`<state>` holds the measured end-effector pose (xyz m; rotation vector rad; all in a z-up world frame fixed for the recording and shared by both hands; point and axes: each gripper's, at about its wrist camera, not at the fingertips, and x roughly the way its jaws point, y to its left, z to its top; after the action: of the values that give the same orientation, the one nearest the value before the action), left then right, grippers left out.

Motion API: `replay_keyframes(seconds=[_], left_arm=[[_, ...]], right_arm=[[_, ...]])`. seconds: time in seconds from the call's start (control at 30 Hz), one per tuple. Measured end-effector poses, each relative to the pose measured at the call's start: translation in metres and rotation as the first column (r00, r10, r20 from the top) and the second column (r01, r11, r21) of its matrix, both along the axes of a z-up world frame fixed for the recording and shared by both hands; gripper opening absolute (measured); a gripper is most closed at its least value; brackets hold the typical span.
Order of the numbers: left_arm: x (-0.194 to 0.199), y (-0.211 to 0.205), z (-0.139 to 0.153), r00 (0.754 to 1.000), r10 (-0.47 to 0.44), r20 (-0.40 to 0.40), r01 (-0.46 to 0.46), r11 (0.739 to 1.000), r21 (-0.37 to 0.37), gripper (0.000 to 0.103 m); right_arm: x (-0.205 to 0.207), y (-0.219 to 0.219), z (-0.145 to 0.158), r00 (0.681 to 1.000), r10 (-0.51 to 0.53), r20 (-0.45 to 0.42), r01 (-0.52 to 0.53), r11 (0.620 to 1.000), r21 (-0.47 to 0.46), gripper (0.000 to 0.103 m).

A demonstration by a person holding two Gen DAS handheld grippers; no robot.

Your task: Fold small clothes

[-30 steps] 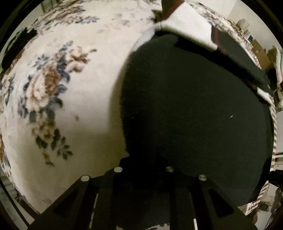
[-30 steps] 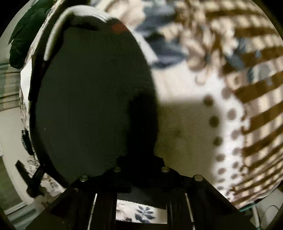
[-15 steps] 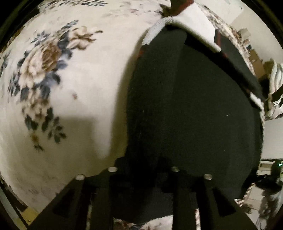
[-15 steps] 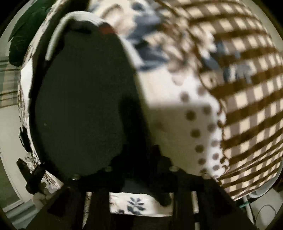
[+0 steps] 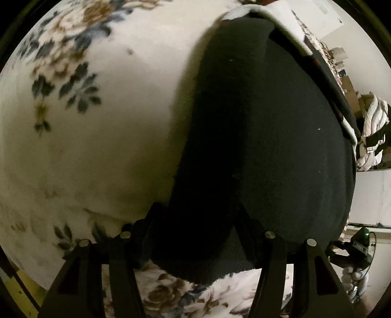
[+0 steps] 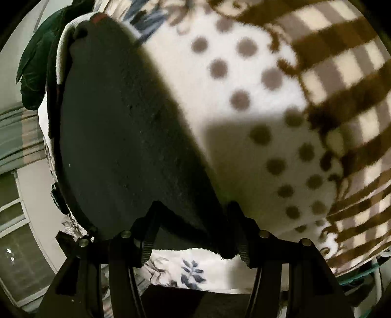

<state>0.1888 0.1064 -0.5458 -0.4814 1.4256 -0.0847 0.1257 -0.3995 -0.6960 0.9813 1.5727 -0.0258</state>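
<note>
Black knit fills both wrist views: a small dark garment [image 5: 264, 137] lies spread on a floral bedcover [image 5: 97, 151], its near hem running between the fingers of both tools. The left gripper [image 5: 195, 220] stands with its jaws set fairly wide around one bunched near corner, and whether they actually pinch the cloth cannot be told, since the fabric hides the pads. The right gripper [image 6: 193, 220] also stands fairly wide, its ribbed pads [image 6: 147, 242] visible on either side of the other near corner, which hangs over the bed edge; again a true pinch cannot be confirmed. A pale collar band with a red mark [image 6: 97, 17] sits at the garment's far end, and a dotted and checked blanket [image 6: 281, 102] lies just beside it on the right. The step in hand appears to be taking both near corners to carry the hem toward the collar. To do it well, both tools should close firmly on only the layers meant to travel, lift level and together, keep the hem taut between them, and lay it square on the far edge without dragging the blanket or rucking the bedcover
</note>
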Motion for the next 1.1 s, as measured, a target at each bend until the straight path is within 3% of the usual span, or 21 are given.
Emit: replay_keyframes(seconds=[0.03,0.1,0.2,0.43,0.63,0.77,0.9,1.0,1.1], left_arm=[[-0.001,-0.004,0.001,1.0,-0.01,0.01,0.01,1.0,0.004,0.022],[0.001,-0.016,0.005,0.999,-0.047,0.028,0.046,0.999,0.027,0.015],[0.005,-0.027,0.024,0.997,-0.057,0.057,0.055,0.998,0.036,0.013],[0.041,-0.02,0.094,0.989,0.023,0.149,-0.008,0.995,-0.103,0.013],[0.101,-0.007,0.149,0.963,0.096,0.253,-0.038,0.974,-0.223,0.013],[0.174,-0.015,0.171,0.94,0.104,0.326,-0.022,0.97,-0.244,0.013],[0.272,-0.033,0.181,0.912,0.101,0.398,0.0,0.969,-0.247,0.013],[0.341,-0.044,0.174,0.904,0.099,0.416,-0.009,0.977,-0.213,0.013],[0.397,-0.048,0.15,0.915,0.095,0.392,-0.035,0.987,-0.158,0.013]], right_arm=[[0.004,0.002,0.0,1.0,0.01,0.008,-0.01,1.0,-0.007,0.049],[0.017,0.01,-0.003,0.999,0.036,-0.002,-0.036,0.999,-0.014,0.024],[0.022,0.023,0.003,0.999,0.037,0.004,-0.037,0.999,-0.024,0.011],[0.035,0.023,0.066,0.991,-0.065,0.115,0.055,0.995,0.085,0.01],[0.097,0.011,0.145,0.954,-0.111,0.279,0.084,0.991,0.107,0.01],[0.183,0.007,0.188,0.921,-0.039,0.387,0.033,0.999,0.023,0.009],[0.283,-0.018,0.206,0.889,0.006,0.457,0.034,0.996,-0.081,0.009],[0.366,-0.031,0.208,0.869,-0.004,0.495,0.083,0.987,-0.138,0.009],[0.439,-0.053,0.201,0.86,-0.035,0.509,0.141,0.975,-0.17,0.009]])
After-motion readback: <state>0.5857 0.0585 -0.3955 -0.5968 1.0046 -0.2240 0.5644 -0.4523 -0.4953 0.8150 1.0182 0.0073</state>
